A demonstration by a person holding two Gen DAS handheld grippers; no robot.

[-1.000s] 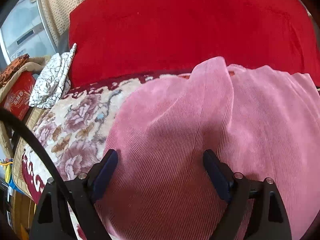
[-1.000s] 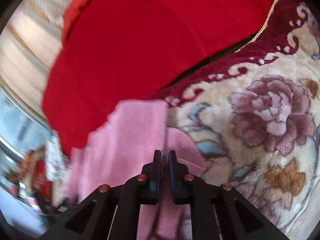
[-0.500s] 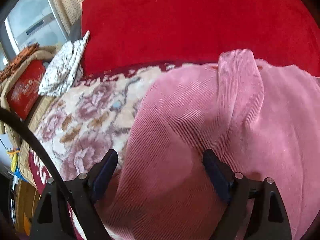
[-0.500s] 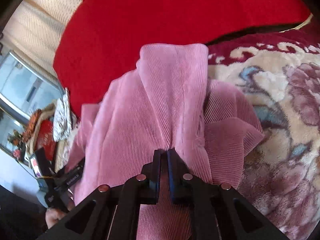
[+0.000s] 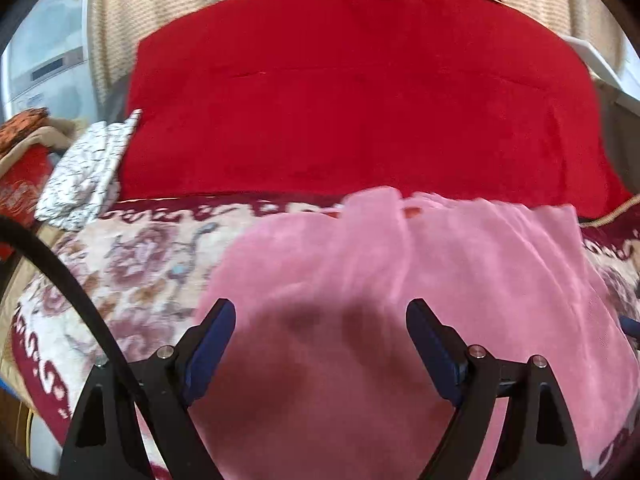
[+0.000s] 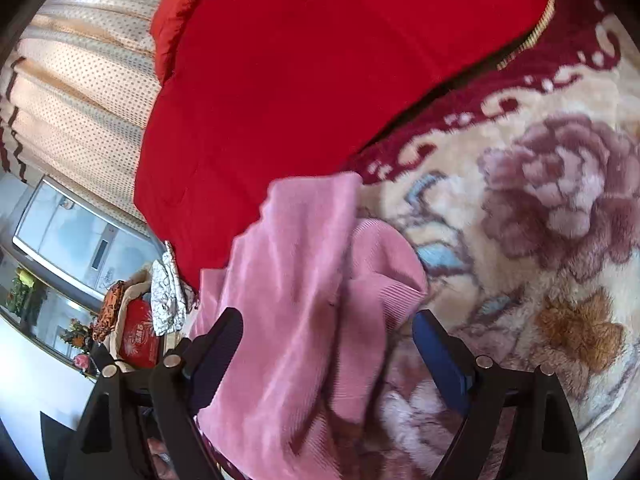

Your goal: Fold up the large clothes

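Pink corduroy garment (image 5: pixel 400 300) lies on floral blanket (image 5: pixel 132 256), far edge near red quilt (image 5: pixel 360 92); texture motion-blurred, near part cut off by frame. Left gripper (image 5: pixel 320 344) wide, nothing clamped. Right gripper (image 6: pixel 328 352) jaws opening, garment (image 6: pixel 304 280) between, pads clear of cloth.

The ribbed garment (image 5: pixel 420 280) is pink, lying on a cream blanket (image 6: pixel 540 240) patterned with mauve roses and a dark red scrolled border. The quilt (image 5: pixel 360 100) behind is plain red; a crumpled cloth (image 5: pixel 88 172) is white with black crackle lines.
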